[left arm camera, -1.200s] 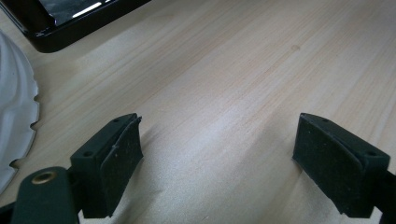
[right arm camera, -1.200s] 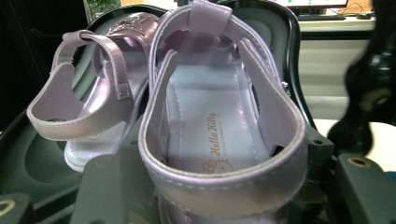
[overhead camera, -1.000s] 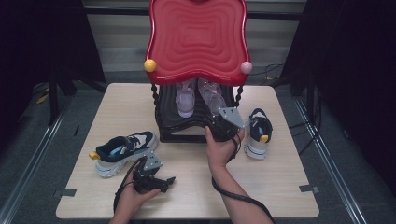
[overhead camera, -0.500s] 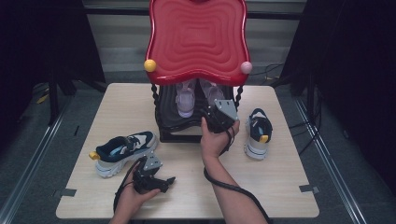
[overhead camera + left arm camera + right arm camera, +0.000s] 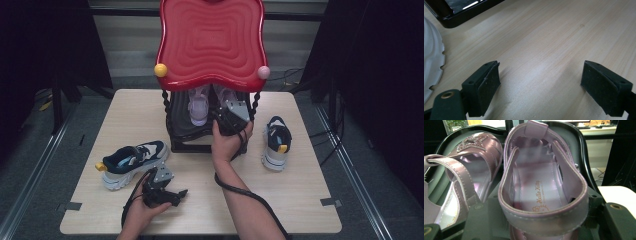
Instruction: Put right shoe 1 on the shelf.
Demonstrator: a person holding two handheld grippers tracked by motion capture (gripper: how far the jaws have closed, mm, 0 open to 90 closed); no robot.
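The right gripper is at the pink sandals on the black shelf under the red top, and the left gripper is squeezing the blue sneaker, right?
Not quite. The left gripper isn't squeezing the blue sneaker. In the left gripper view its jaws stand open over bare table; the high view shows the sneaker lying beside it. The right gripper is at the pink sandals on the black shelf.

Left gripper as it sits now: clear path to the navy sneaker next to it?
Probably yes. The left gripper rests low on the table with its fingers apart and nothing between them. The navy sneaker lies just beyond it on bare wood, with nothing between them, though the gripper faces away and would need turning.
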